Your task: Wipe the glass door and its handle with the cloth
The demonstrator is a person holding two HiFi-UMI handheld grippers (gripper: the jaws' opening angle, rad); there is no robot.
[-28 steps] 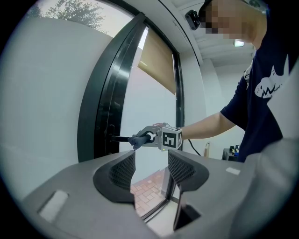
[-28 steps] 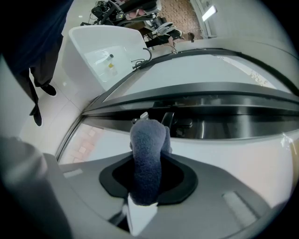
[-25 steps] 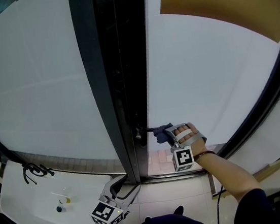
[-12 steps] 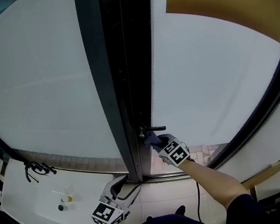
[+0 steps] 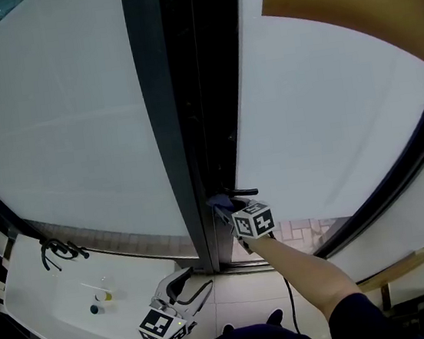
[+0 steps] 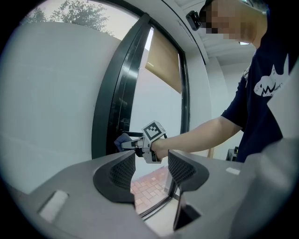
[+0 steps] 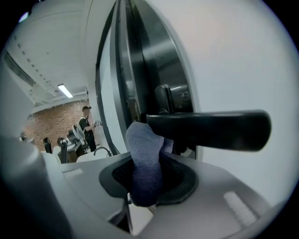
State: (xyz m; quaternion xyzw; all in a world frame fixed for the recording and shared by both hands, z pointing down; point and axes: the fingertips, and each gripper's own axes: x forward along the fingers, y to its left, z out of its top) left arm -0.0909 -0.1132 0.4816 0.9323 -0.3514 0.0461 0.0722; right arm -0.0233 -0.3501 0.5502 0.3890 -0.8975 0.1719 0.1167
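Note:
The glass door (image 5: pixel 320 104) stands ajar beside its dark frame (image 5: pixel 166 124). Its black lever handle (image 7: pixel 210 130) sticks out level across the right gripper view. My right gripper (image 5: pixel 223 210) is shut on a blue-grey cloth (image 7: pixel 145 158), whose bunched top presses against the near end of the handle (image 5: pixel 243 192). The cloth (image 6: pixel 122 139) also shows at the door's edge in the left gripper view. My left gripper (image 5: pixel 187 283) hangs low, open and empty, its jaws (image 6: pixel 150 169) pointing toward the door.
A white counter (image 5: pixel 51 302) with a sink, black tap (image 5: pixel 58 251) and small items lies at lower left. A wooden strip (image 5: pixel 410 263) leans at lower right. A person (image 7: pixel 86 128) stands far off beyond the door gap.
My right gripper has swung left along the handle, from its free end toward the door edge, carrying the cloth. The left gripper has stayed where it was.

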